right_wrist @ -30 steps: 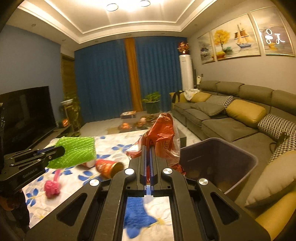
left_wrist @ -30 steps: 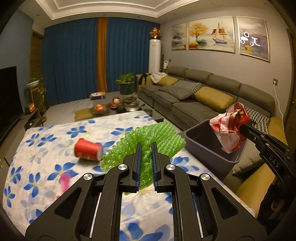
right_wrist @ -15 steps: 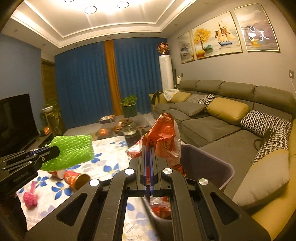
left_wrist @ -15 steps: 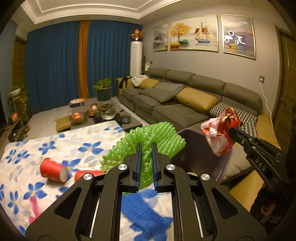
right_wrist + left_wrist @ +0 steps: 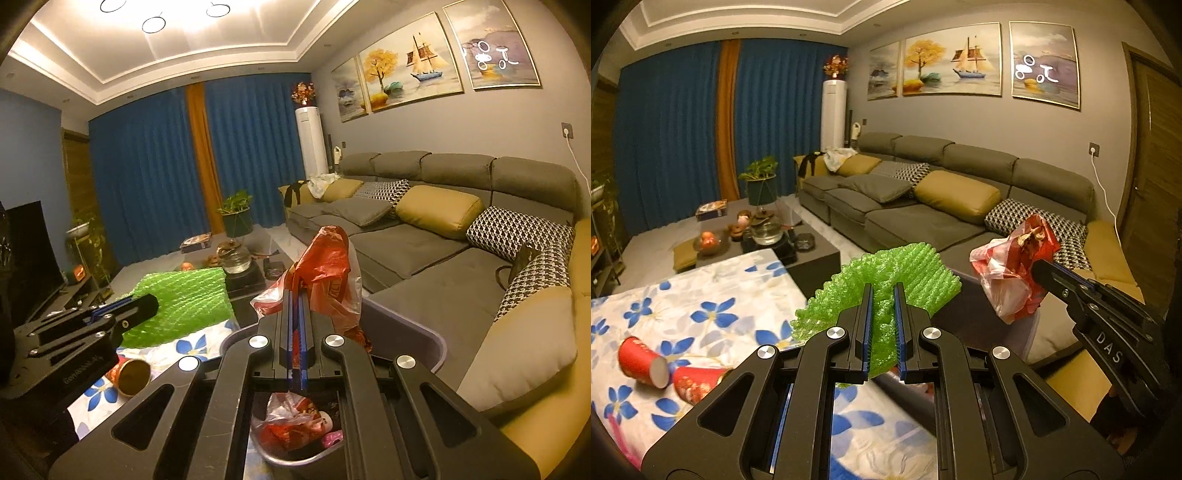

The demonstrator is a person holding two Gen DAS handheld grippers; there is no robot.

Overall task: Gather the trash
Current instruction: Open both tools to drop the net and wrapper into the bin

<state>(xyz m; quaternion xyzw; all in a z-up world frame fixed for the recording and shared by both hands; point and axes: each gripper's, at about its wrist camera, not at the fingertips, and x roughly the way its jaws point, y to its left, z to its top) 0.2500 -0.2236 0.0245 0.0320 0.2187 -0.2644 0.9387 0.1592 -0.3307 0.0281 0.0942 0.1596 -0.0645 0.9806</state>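
Your left gripper [image 5: 882, 328] is clamped on the green foam net [image 5: 886, 280]; the pads bite its lower middle and the rest fans out above and to both sides of the jaws. In the right wrist view the same net [image 5: 184, 306] hangs over the edge of the floral cloth [image 5: 192, 345], just left of the bin.

Your right gripper [image 5: 295, 332] is squeezed nearly flat on the red-and-white plastic bag [image 5: 328, 269]. The bag bunches up above the fingertips and sits over the grey trash bin [image 5: 424, 332]. From the left wrist view the bag [image 5: 1012, 266] is held out at the tip of the right gripper [image 5: 1039, 267], up in the air in front of the sofa [image 5: 923, 218].

The bin is directly below your right gripper, between the cloth-covered surface and the sofa. There is trash inside it: crumpled red and clear plastic [image 5: 295, 417] at the bottom.

On the floral cloth [image 5: 701, 295] lie two red paper cups [image 5: 642, 362], on their sides and touching, left of your left gripper. One cup [image 5: 129, 374] shows in the right wrist view with its open mouth toward the camera, near the bin's left rim. There's something pink at the lower left edge of the cloth [image 5: 620, 435], too cropped to identify.
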